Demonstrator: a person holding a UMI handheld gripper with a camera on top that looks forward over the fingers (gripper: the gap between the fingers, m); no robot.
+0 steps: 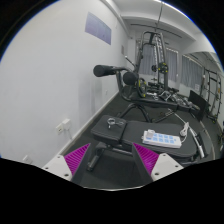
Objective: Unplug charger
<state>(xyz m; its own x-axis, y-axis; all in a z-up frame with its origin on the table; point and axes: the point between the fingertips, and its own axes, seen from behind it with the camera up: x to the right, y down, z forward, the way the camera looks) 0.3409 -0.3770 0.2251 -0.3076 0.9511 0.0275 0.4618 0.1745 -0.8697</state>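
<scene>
My gripper (113, 162) is open, its two magenta pads (78, 160) wide apart with nothing held between them. It hovers over a dark padded surface (118, 150). A white power strip (160, 137) lies on that surface, just ahead of the right finger. A short black elongated object (94, 158) lies close to the left finger. A small dark block (112, 123) sits further ahead. I cannot tell which of these is the charger. A white wall socket (63, 128) sits low on the wall to the left.
A white wall (70, 70) runs along the left. Gym machines with a black padded arm (112, 70) and a cable tower (152, 55) stand beyond the fingers. Windows (185, 70) line the far right.
</scene>
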